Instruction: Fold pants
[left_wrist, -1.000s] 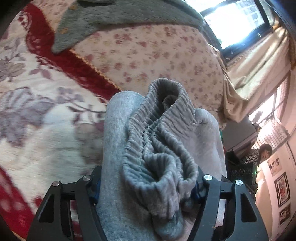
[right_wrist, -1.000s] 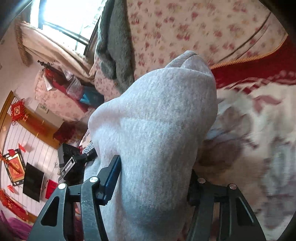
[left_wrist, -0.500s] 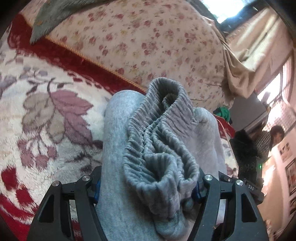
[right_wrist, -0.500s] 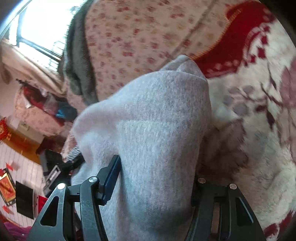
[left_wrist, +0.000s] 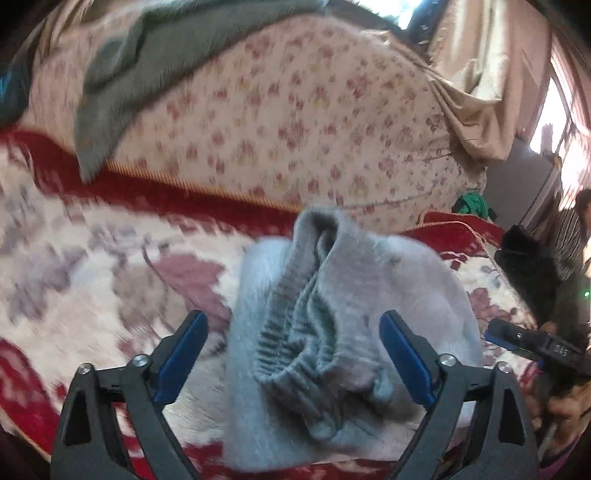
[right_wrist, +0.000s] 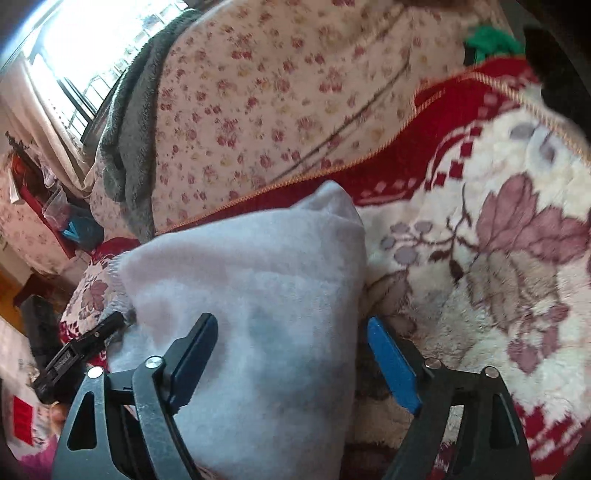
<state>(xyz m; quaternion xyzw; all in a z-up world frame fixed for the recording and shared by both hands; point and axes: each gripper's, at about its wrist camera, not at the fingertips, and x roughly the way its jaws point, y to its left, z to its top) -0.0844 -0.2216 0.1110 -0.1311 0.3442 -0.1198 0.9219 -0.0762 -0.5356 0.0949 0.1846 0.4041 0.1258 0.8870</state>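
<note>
Grey pants lie bunched on blanket; both hand-held grippers, left & right, gape wide, gripping nothing. Fold looks partly done.

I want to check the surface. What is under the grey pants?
The grey pants lie on a red and cream flowered blanket, which shows all around them. The blanket directly beneath is covered, so anything there is hidden.
</note>
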